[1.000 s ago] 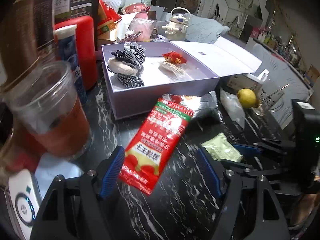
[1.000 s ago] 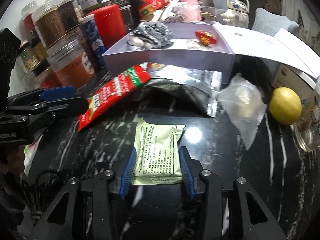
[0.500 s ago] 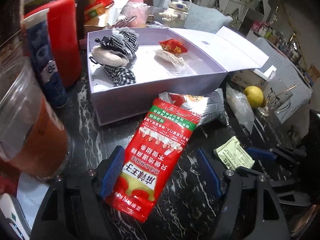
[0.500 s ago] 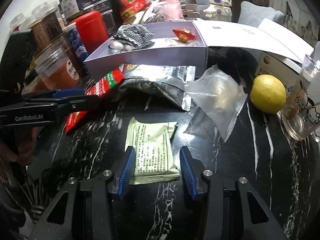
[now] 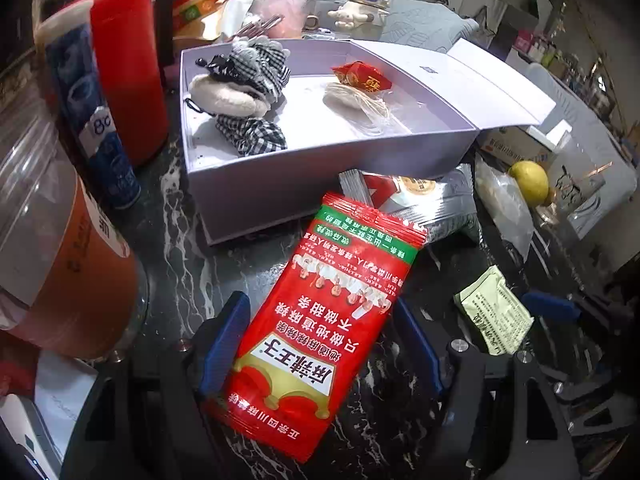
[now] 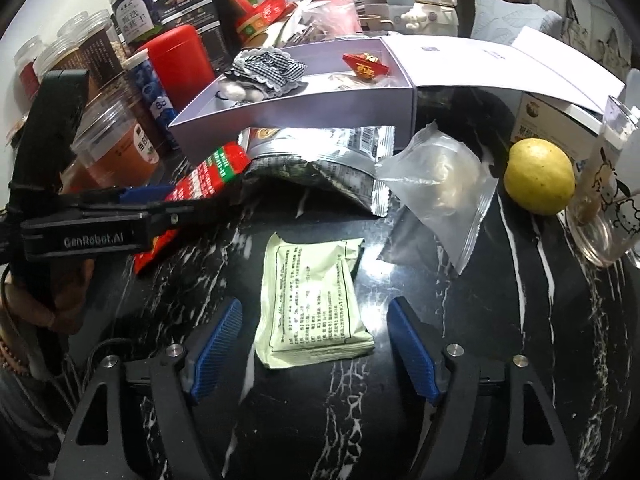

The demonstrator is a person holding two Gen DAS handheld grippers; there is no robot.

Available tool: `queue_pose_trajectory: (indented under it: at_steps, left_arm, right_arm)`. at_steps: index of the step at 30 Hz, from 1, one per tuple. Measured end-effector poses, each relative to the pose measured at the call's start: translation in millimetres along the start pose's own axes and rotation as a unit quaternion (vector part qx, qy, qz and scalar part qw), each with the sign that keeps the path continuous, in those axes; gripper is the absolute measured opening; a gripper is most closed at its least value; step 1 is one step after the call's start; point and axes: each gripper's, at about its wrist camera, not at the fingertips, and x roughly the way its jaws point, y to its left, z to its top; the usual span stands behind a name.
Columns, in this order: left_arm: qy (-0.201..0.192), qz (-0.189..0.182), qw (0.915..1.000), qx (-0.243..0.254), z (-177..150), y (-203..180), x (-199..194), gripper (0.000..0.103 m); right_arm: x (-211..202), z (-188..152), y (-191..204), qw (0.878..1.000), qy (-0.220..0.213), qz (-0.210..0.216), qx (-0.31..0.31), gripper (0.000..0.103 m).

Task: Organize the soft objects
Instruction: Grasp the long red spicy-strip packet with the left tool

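The right gripper [image 6: 314, 344] has just been spreading its jaws, and they now stand released on either side of the pale green sachet [image 6: 314, 304], with clear gaps between the blue pads [image 6: 216, 348] and the packet's edges. The sachet lies flat on the black marble table [image 6: 520, 340], its near end between the fingers and its far end reaching past them.

The left gripper [image 5: 320, 344] is likewise unclenched, straddling the red snack packet [image 5: 320, 332]. That packet lies at a slant between the jaws; its left edge sits just beside the left pad, though I cannot tell whether they touch, and the right pad stands clear of it. Its green-banded far end overlaps a silver foil bag [image 5: 432, 204] that lies against the front wall of the pale lilac box [image 5: 320, 168].

The box is open, its lid [image 5: 480, 80] folded out to the right. Inside, at the left, sits a heap of black-and-white checked fabric pieces with a cream fluffy one [image 5: 240, 92]; toward the right lie a small red wrapped item [image 5: 362, 78] and a pale stringy bundle [image 5: 356, 104] just beside it.

Right of the sachet are a clear plastic bag [image 6: 440, 184] and a lemon [image 6: 538, 176]. Left of the box stand a red canister [image 5: 128, 68] and a jar with orange-brown contents [image 5: 60, 248].
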Motion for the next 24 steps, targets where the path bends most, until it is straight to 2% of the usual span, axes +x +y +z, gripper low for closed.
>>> queue_pose_trajectory:
  at_steps: [1, 5, 9, 14, 15, 20, 24]
  left_arm:
    - [-0.002, 0.008, 1.0, 0.004, -1.2, -1.9, 0.3, 0.074]
    - [-0.014, 0.032, 0.9993, 0.016, -7.4, -7.3, -2.1, 0.057]
    - [-0.012, 0.034, 0.9993, 0.013, -14.6, -10.2, -7.9, 0.056]
    - [-0.006, 0.011, 0.9998, -0.012, -30.1, -14.0, -21.5, 0.055]
    - [-0.008, 0.013, 0.9998, -0.015, -34.3, -15.6, -25.0, 0.055]
    - [-0.007, 0.017, 0.9996, -0.021, -50.0, -22.1, -35.7, 0.055]
    - [-0.008, 0.019, 0.9996, -0.021, -57.6, -27.2, -41.2, 0.055]
  right_arm:
    - [0.5, 0.4, 0.1, 1.0, -0.002, -0.004, 0.001, 0.076]
    - [2.6, 1.0, 3.2, 1.0, -0.006, -0.014, -0.007, 0.076]
    - [3.9, 0.0, 8.3, 1.0, -0.011, -0.017, -0.022, 0.076]
    - [6.7, 0.8, 12.2, 0.999, -0.014, -0.031, -0.038, 0.075]
    - [7.0, 0.5, 12.9, 0.998, -0.014, -0.035, -0.041, 0.074]
    - [4.4, -4.1, 15.9, 0.997, -0.026, -0.047, -0.063, 0.05]
    - [-2.8, -10.0, 10.6, 0.997, -0.03, -0.036, -0.055, 0.045]
